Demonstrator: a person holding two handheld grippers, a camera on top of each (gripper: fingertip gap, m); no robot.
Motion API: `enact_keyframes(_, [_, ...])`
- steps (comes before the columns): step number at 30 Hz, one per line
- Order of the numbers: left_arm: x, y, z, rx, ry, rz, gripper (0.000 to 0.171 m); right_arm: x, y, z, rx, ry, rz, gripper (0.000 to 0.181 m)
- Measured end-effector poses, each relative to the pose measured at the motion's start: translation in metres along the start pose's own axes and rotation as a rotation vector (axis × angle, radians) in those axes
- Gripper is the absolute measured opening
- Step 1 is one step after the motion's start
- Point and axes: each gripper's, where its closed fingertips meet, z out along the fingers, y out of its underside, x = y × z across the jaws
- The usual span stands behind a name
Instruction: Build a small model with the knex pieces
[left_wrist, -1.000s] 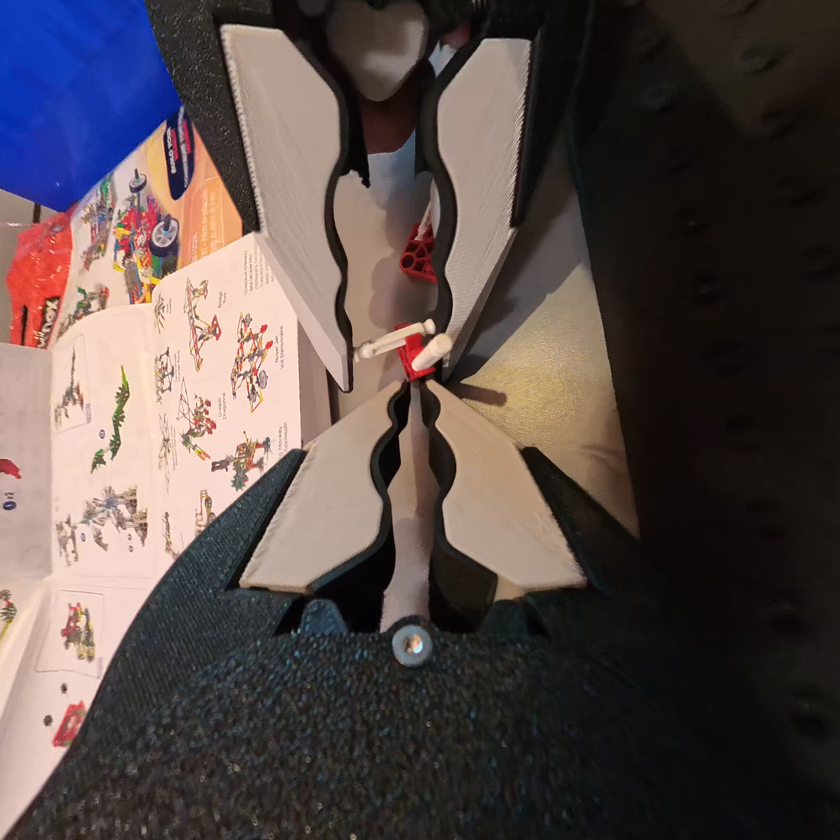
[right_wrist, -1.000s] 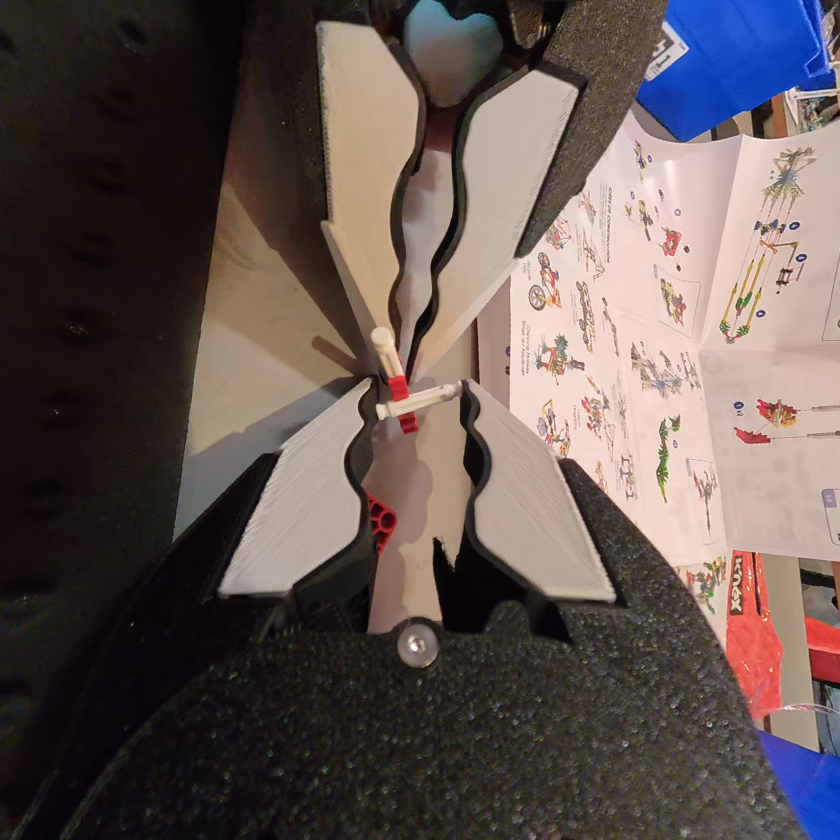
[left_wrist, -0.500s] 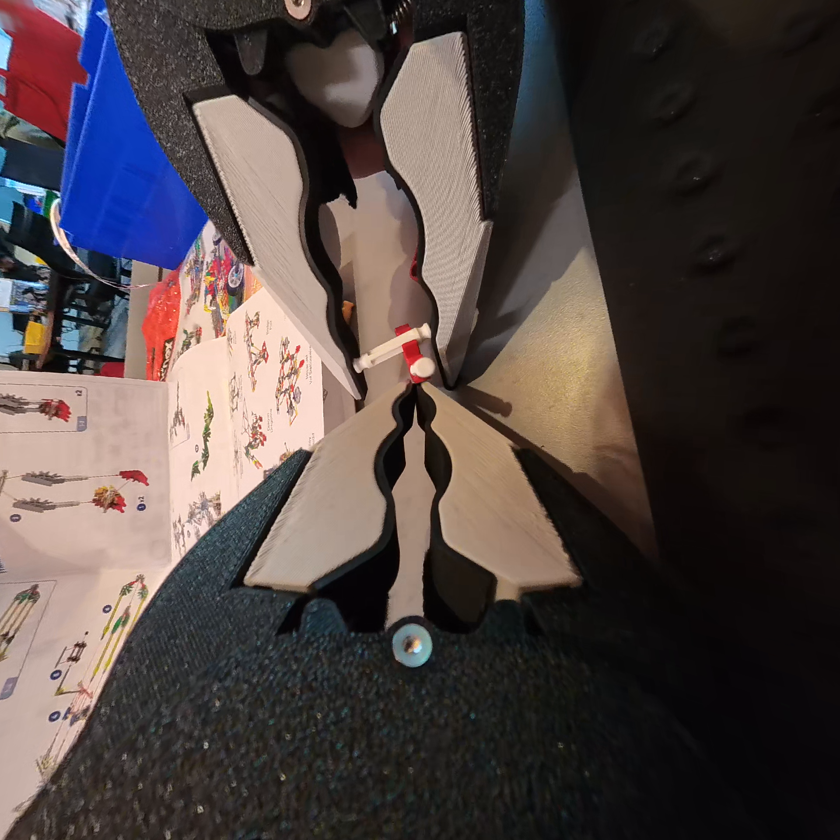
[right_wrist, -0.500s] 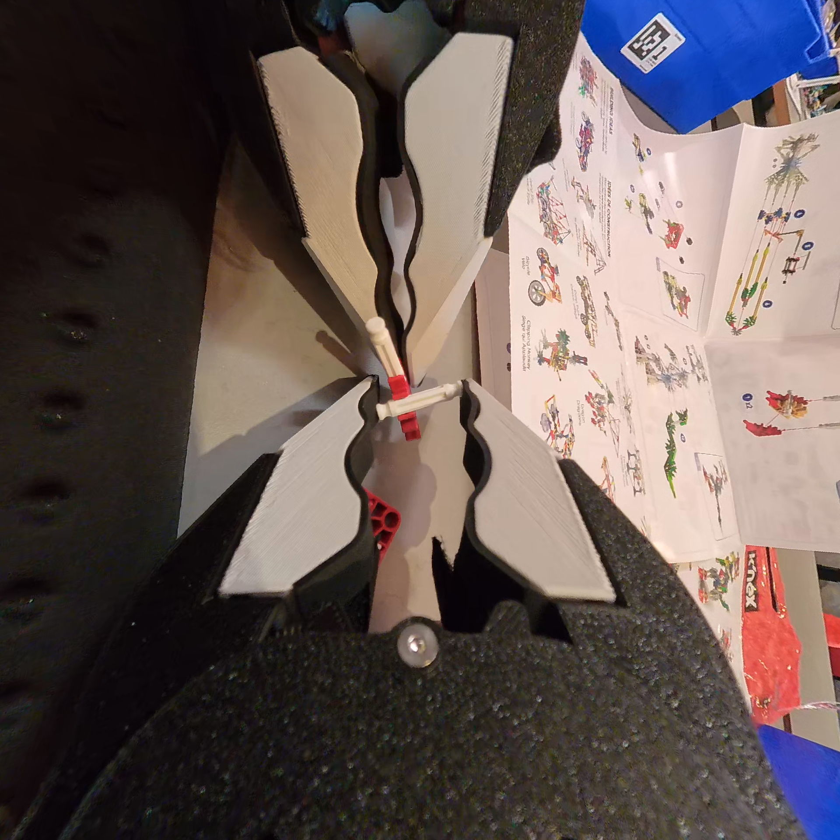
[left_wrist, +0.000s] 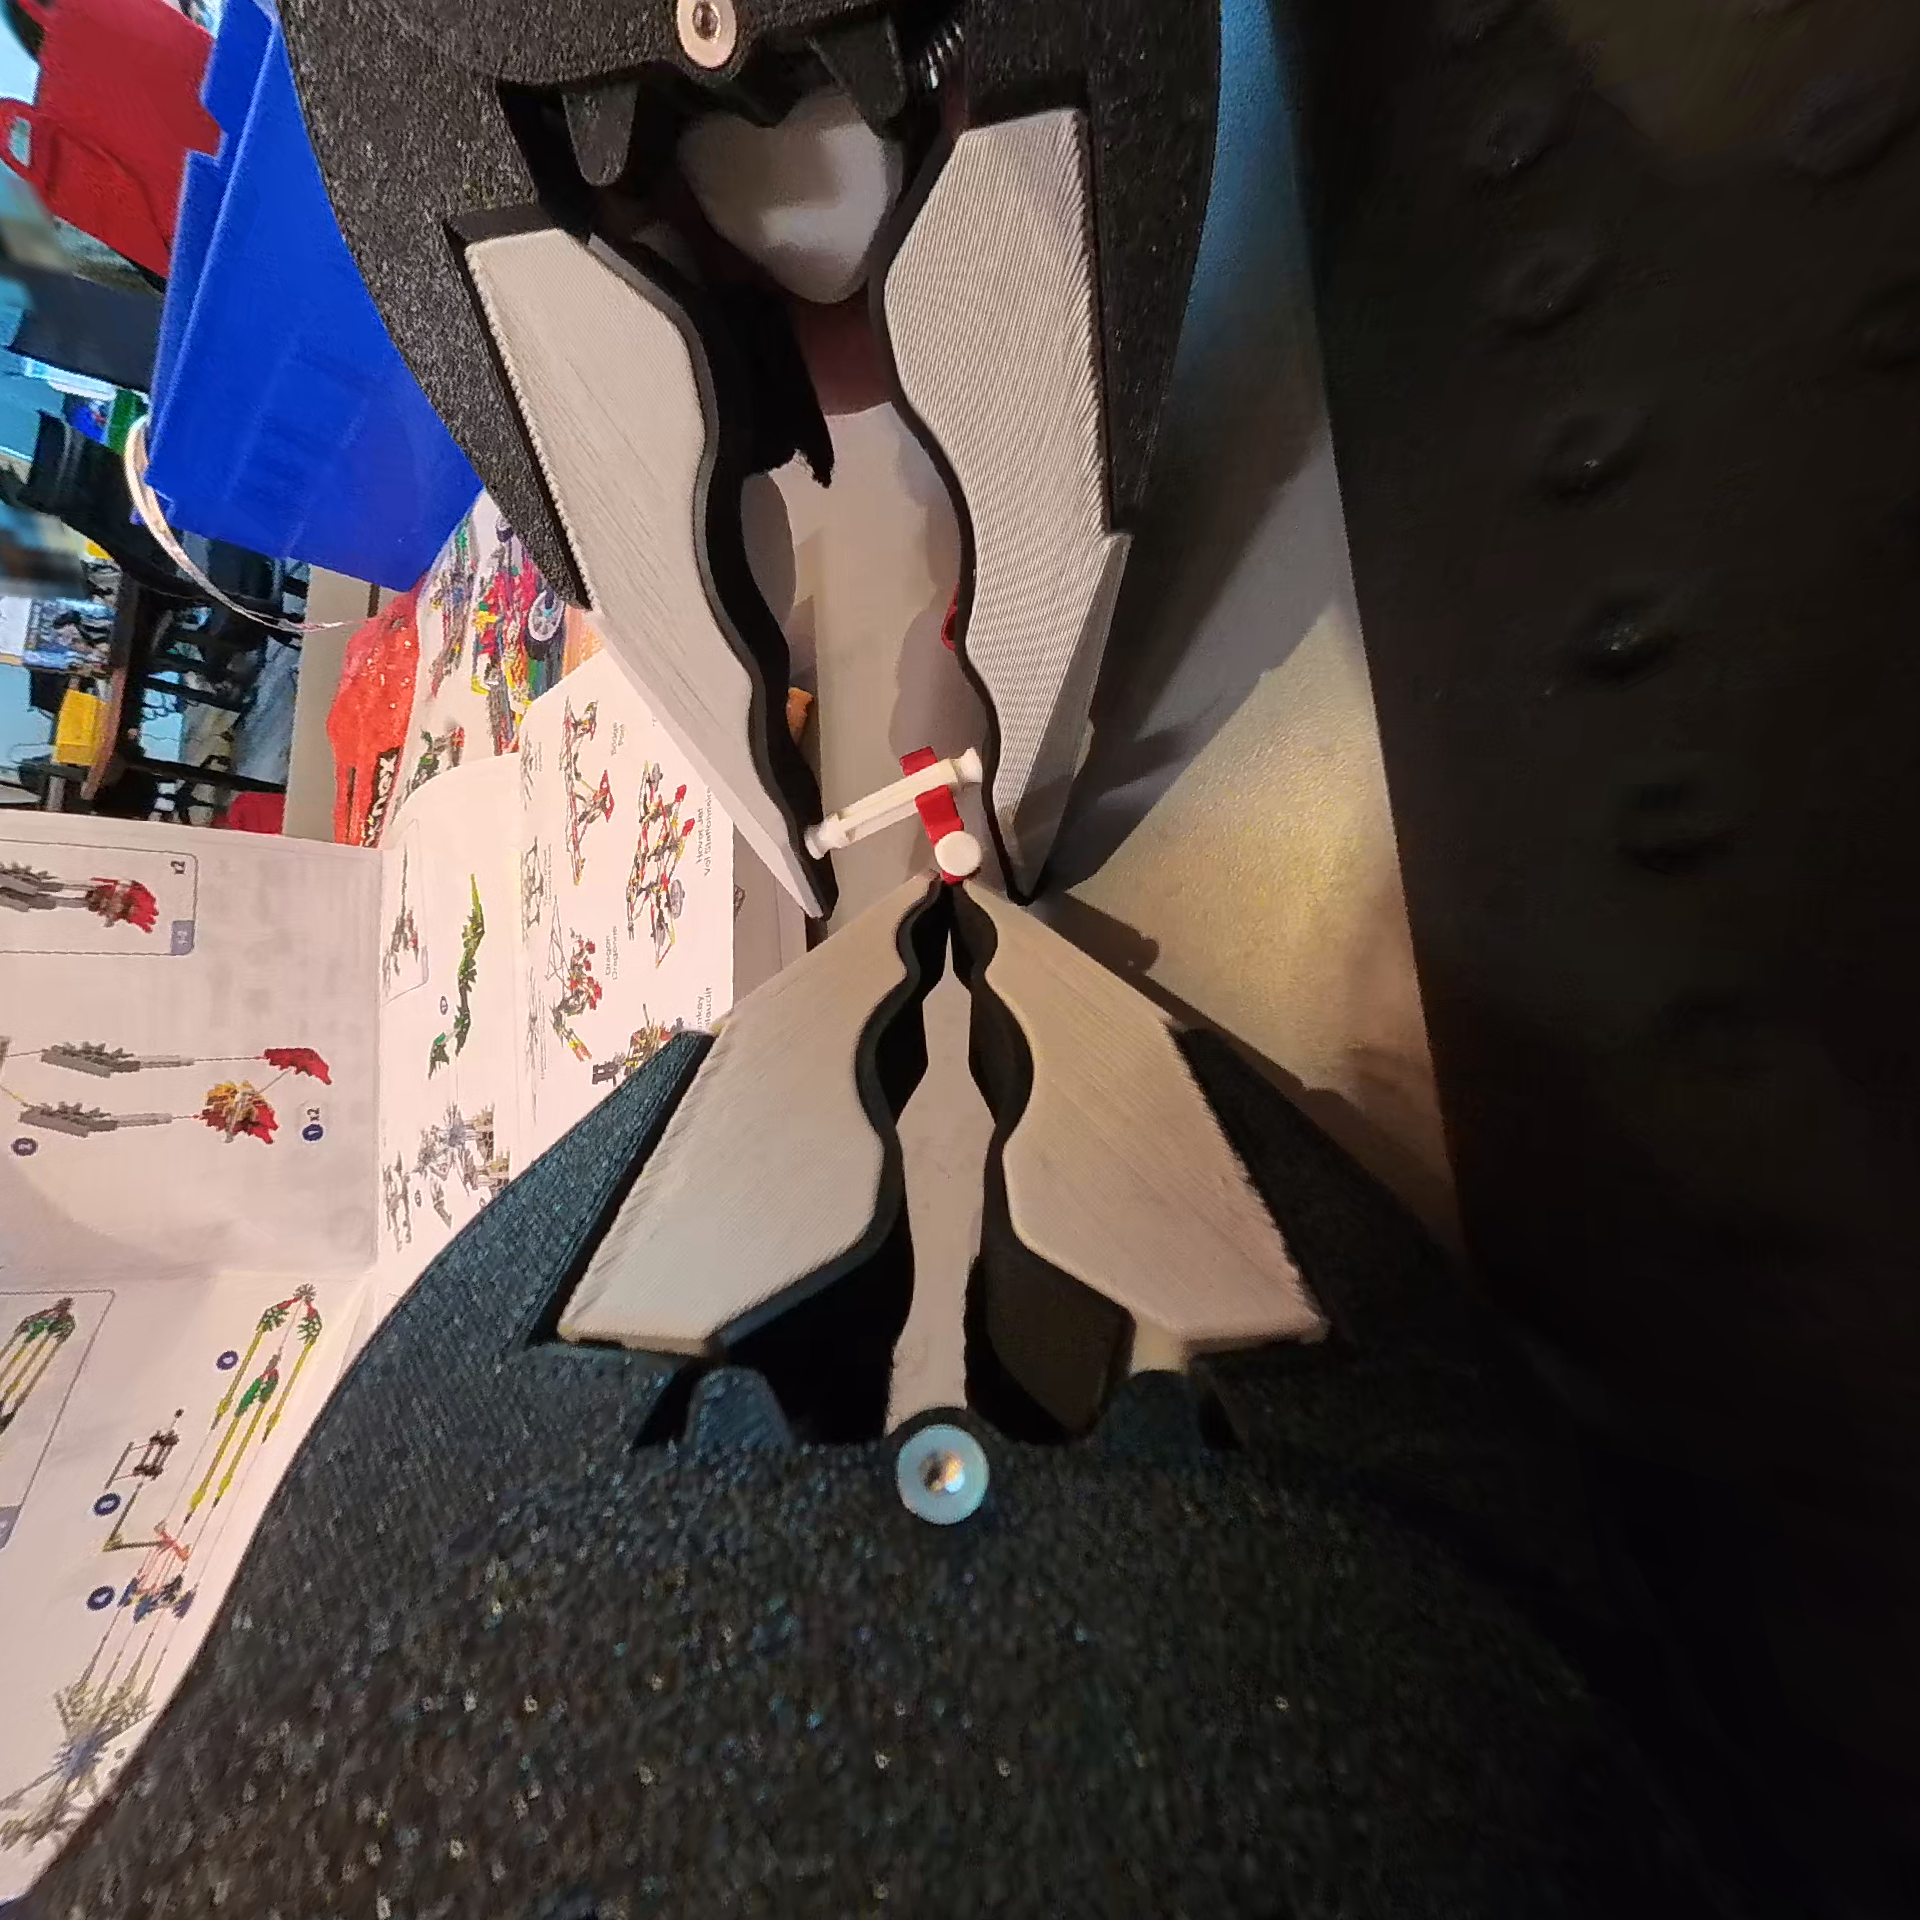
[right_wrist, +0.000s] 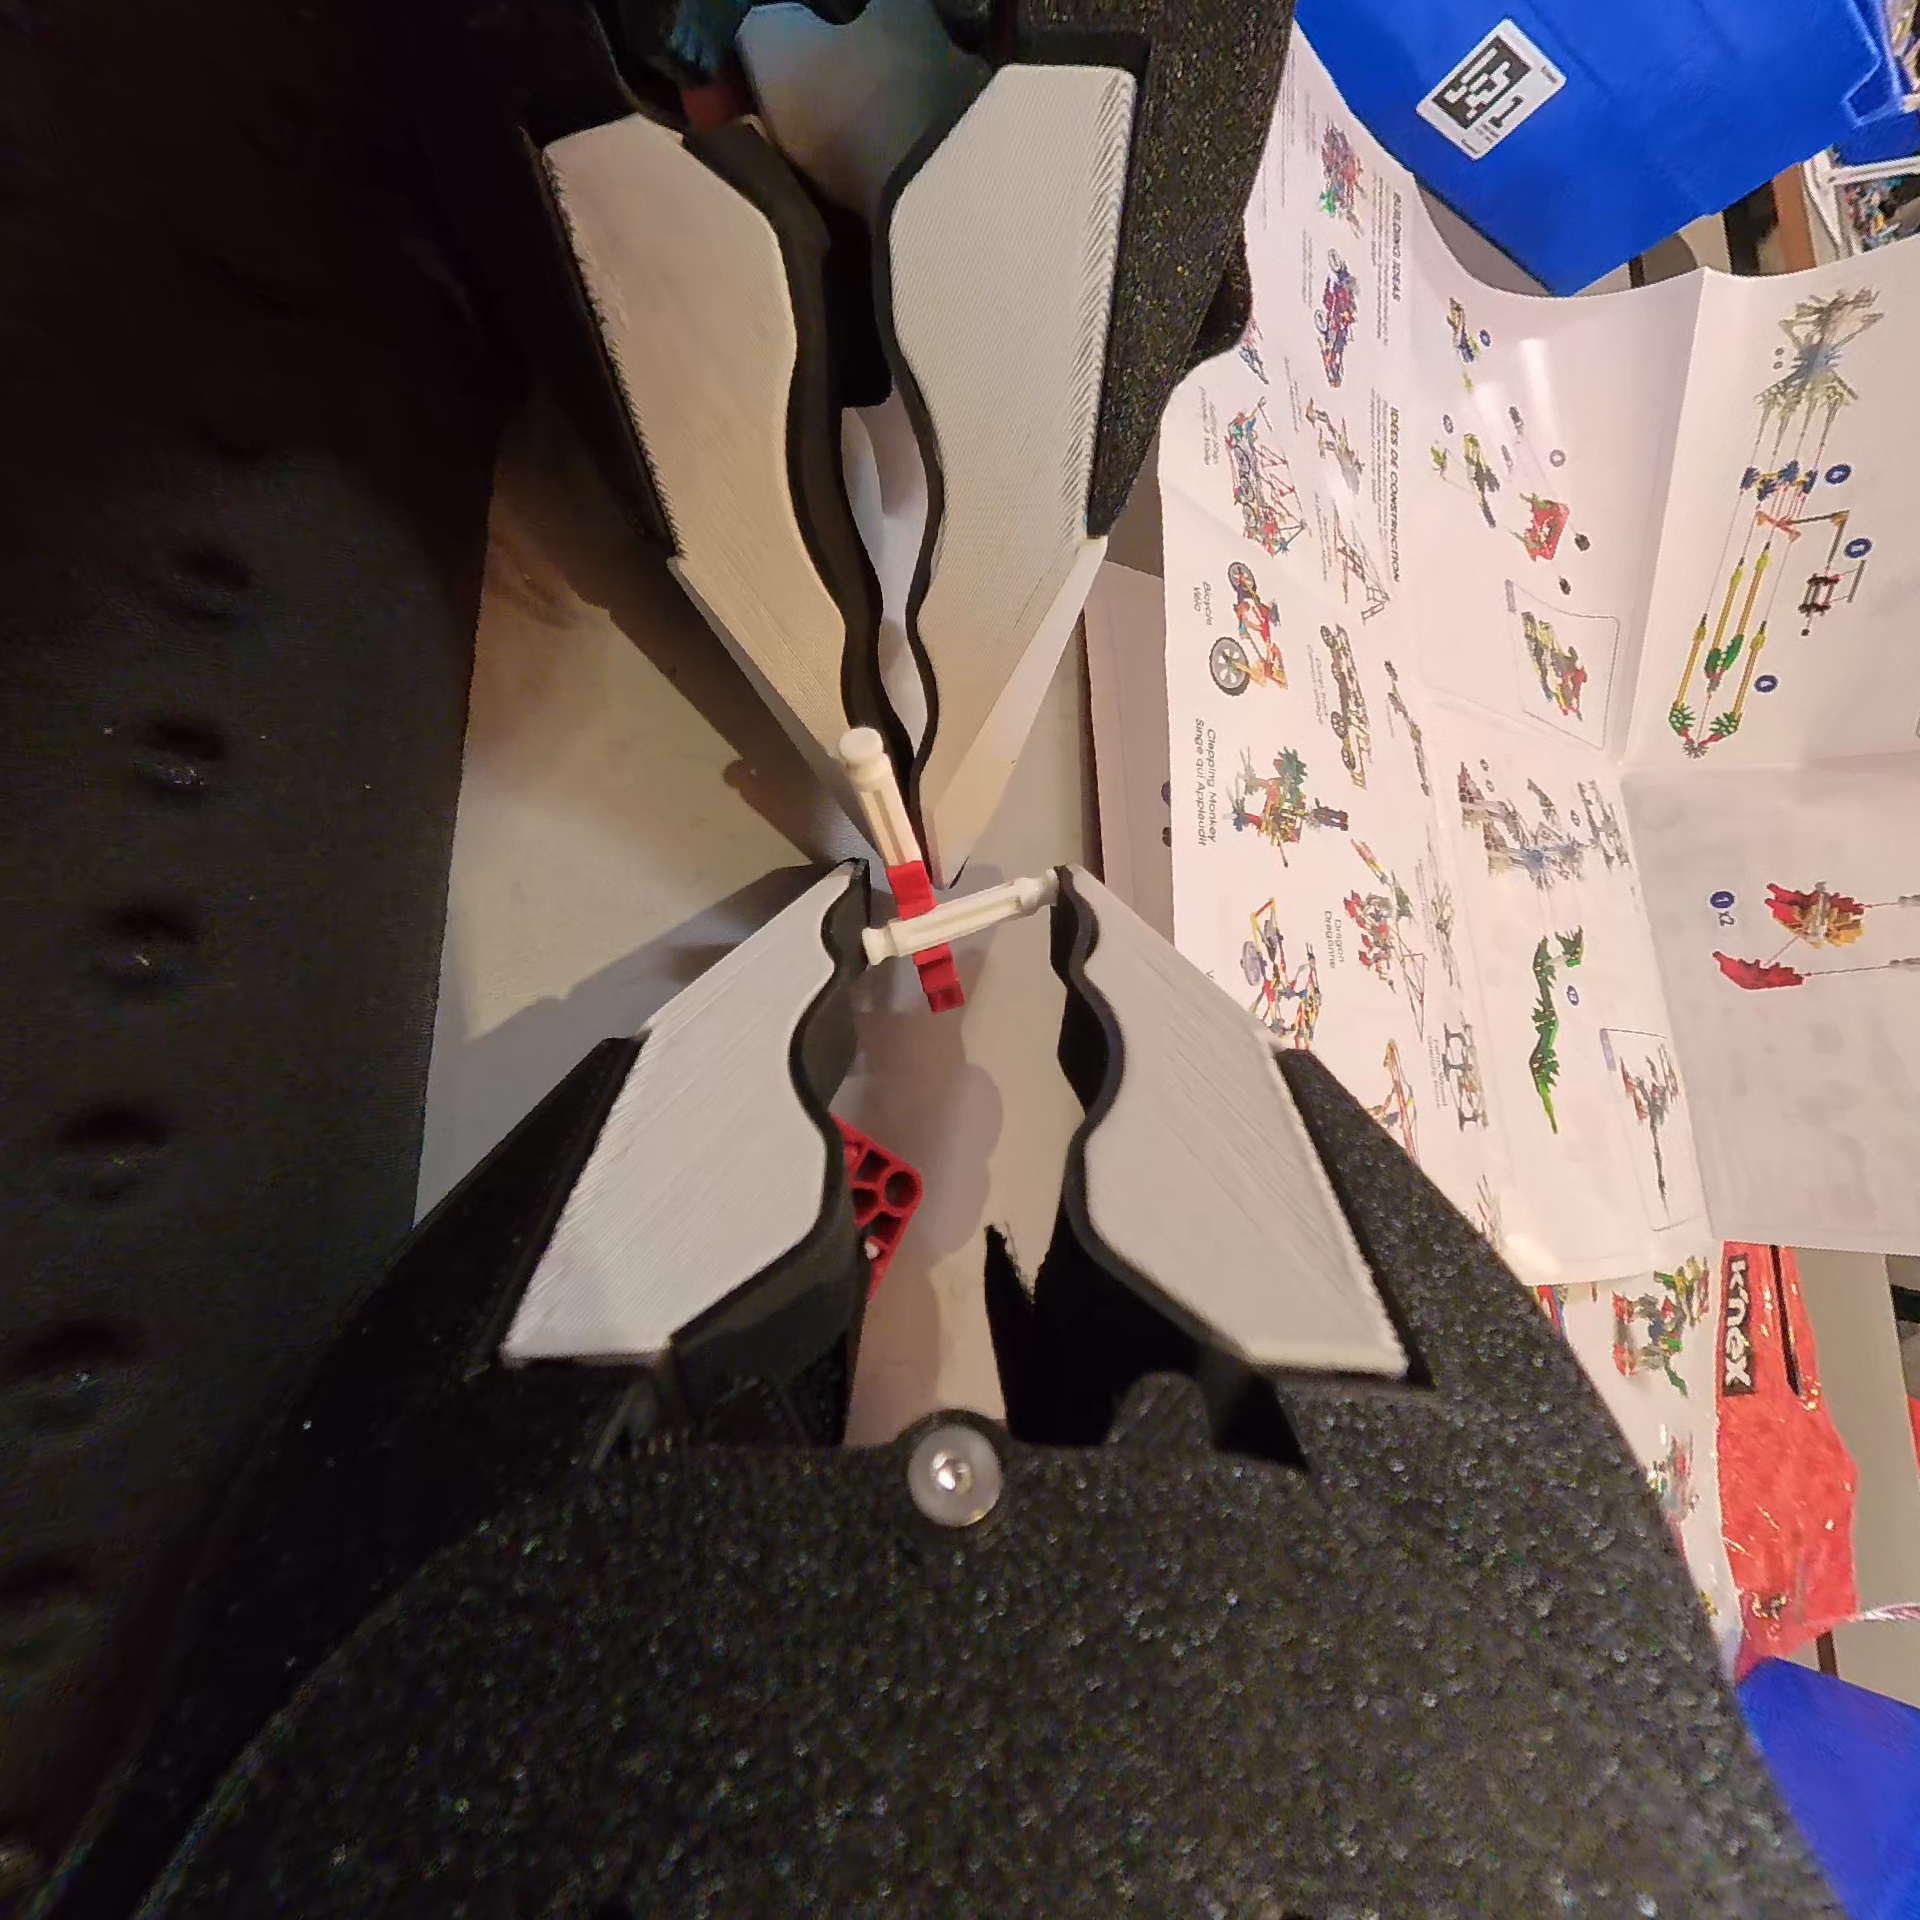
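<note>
A small red connector (right_wrist: 920, 914) joins two short white rods. My right gripper (right_wrist: 956, 883) is shut on one white rod (right_wrist: 961, 916), which is pinched end to end between its fingertips. My left gripper (left_wrist: 951, 899) is shut on the other white rod (left_wrist: 956, 854), seen end-on at its closed tips. In the right wrist view that rod (right_wrist: 881, 795) sticks out of the left gripper (right_wrist: 914, 847), which faces mine tip to tip. In the left wrist view the right gripper (left_wrist: 920, 899) comes from above with the crosswise rod (left_wrist: 883, 808) and the connector (left_wrist: 935, 816).
A loose red connector plate (right_wrist: 878, 1195) lies on the pale table (right_wrist: 582, 831) under my right finger. An unfolded instruction sheet (right_wrist: 1558, 831) (left_wrist: 260, 1039), a red bag (right_wrist: 1787, 1455) and a blue bin (right_wrist: 1610, 125) (left_wrist: 281, 364) lie to one side. A dark dimpled surface (left_wrist: 1662, 727) borders the other. The tips of both grippers are at nearly the same place.
My left gripper has swung around the joined piece, so its view now shows more of the sheet and the blue bin. The right gripper stays nearly still. Both keep their grip.
</note>
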Motion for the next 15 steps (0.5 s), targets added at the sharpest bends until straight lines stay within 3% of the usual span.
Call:
enact_keyframes(11, [0.0,-0.004,0.0,-0.02,-0.01,0.003,0.0,-0.004,0.001,0.003,-0.018,-0.012,-0.017,0.033])
enact_keyframes(12, [-0.002,-0.016,-0.002,0.037,-0.018,0.0,0.0,-0.007,0.003,0.005,-0.034,-0.015,-0.042,0.012])
enact_keyframes(13, [-0.003,-0.008,-0.001,-0.024,-0.016,-0.006,0.0,-0.006,0.001,0.006,-0.027,0.004,-0.058,0.009])
enact_keyframes(15, [-0.002,-0.006,-0.001,-0.023,-0.012,-0.018,0.0,-0.006,0.001,0.005,-0.024,-0.004,-0.041,0.01])
